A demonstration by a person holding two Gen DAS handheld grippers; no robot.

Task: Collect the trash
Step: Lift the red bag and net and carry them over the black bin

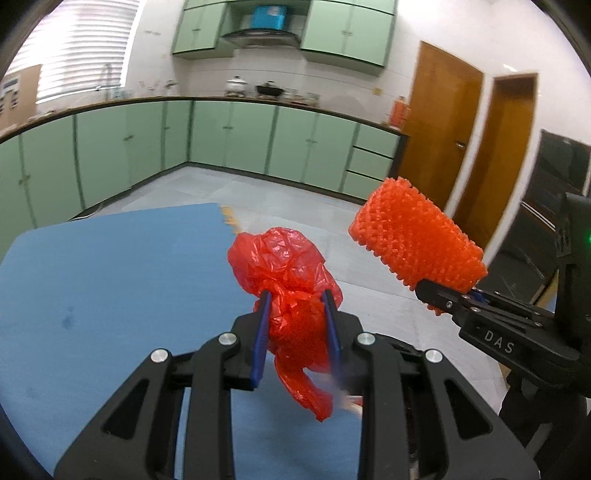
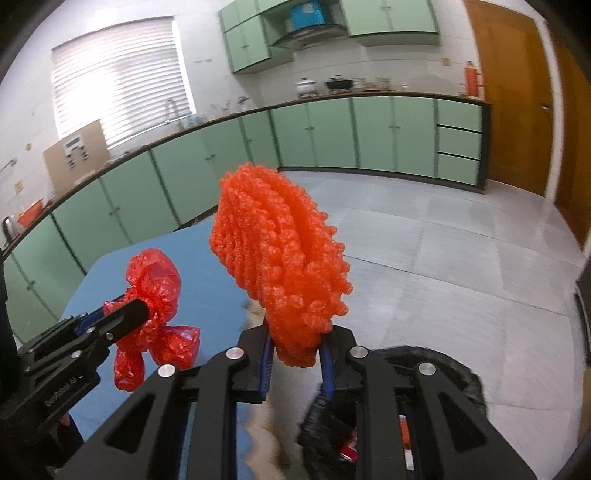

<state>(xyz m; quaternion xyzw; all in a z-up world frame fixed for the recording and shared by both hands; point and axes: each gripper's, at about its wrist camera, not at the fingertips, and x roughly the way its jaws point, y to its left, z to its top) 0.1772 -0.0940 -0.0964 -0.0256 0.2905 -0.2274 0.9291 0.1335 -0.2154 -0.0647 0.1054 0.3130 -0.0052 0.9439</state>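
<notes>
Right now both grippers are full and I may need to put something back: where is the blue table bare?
The blue table is bare across its whole stretch left of the red plastic bag, out to the edge facing the green cabinets. It is crowded at the right edge, where the left gripper, the right gripper and the orange foam net hang.

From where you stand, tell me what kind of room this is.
Most likely a home kitchen: green base cabinets run under a long countertop, a range hood hangs between the wall cabinets, and pots sit beneath it.
</notes>
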